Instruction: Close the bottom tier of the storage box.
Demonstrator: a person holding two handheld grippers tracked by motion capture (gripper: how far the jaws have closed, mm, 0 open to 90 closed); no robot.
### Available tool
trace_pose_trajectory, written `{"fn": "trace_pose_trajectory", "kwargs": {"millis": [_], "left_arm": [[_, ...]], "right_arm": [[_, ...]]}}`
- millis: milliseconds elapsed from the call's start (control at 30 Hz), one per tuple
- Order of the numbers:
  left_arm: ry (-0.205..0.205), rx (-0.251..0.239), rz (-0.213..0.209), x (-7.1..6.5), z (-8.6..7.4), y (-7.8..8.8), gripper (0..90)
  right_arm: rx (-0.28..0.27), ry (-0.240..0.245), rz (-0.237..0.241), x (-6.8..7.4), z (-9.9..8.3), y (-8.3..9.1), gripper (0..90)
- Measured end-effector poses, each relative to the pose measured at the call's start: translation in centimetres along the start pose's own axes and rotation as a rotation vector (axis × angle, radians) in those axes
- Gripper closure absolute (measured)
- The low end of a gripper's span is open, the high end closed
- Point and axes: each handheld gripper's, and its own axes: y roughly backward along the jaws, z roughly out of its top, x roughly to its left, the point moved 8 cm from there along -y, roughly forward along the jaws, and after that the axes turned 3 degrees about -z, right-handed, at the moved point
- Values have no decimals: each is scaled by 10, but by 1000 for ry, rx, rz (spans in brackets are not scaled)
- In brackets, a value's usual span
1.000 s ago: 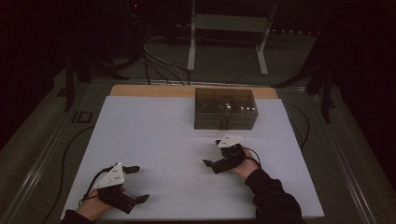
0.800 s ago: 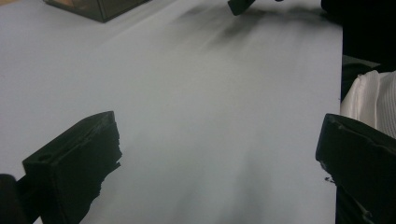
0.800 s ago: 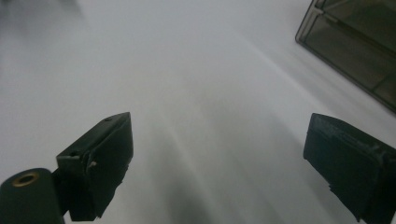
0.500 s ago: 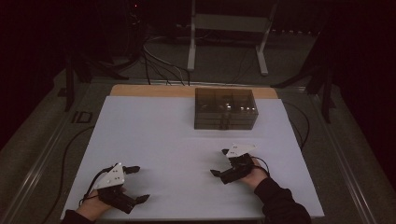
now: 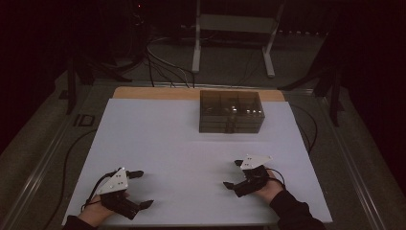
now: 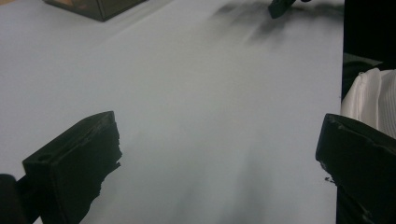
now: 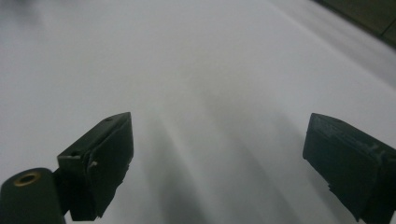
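Observation:
A dark see-through box with small drawers [image 5: 231, 111] stands at the far middle of the white table top [image 5: 182, 139]. My left gripper [image 5: 145, 188] rests near the front left edge, jaws wide apart and nothing between them. My right gripper [image 5: 231, 174] lies front right, also open and empty, its jaws pointing left. In the left gripper view, the left gripper [image 6: 217, 154] faces bare white surface, with a corner of the box [image 6: 93, 7] at the top left. In the right gripper view, the right gripper [image 7: 219, 154] looks over blank table, with the box [image 7: 369, 14] at the top right.
Wide free table lies between the two grippers and the box. A wooden strip [image 5: 153, 93] edges the table's far side. Cables [image 5: 72, 148] and a metal stand [image 5: 232, 28] sit on the dark floor beyond. White cloth [image 6: 369, 93] shows past the table's edge in the left gripper view.
My right gripper has drawn back from the box toward the near edge and slightly right, still open. The left gripper has stayed put.

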Motion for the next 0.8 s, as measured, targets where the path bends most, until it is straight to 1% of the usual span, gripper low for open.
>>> {"fn": "trace_pose_trajectory", "kwargs": {"millis": [167,300,367,467,567,733,800], "left_arm": [[3,-4,1,0,0,1,2],[2,-2,0,0,0,0,2],[3,-3,0,0,0,0,1],[2,-1,1,0,0,0,1],[2,0,0,0,0,0,1],[0,0,-1,0,0,0,2],[3,-1,-1,0,0,0,1]], "right_arm": [[14,3,3,2,-9,4,87],[19,5,-3,2,-15,11,87],[21,-4,-6,1,-19,15,87],[21,-6,-11,0,-23,20,87],[22,3,-18,-2,-28,24,87],[25,1,-26,-5,-33,31,87],[28,-7,-29,-6,-35,34,87]]}}
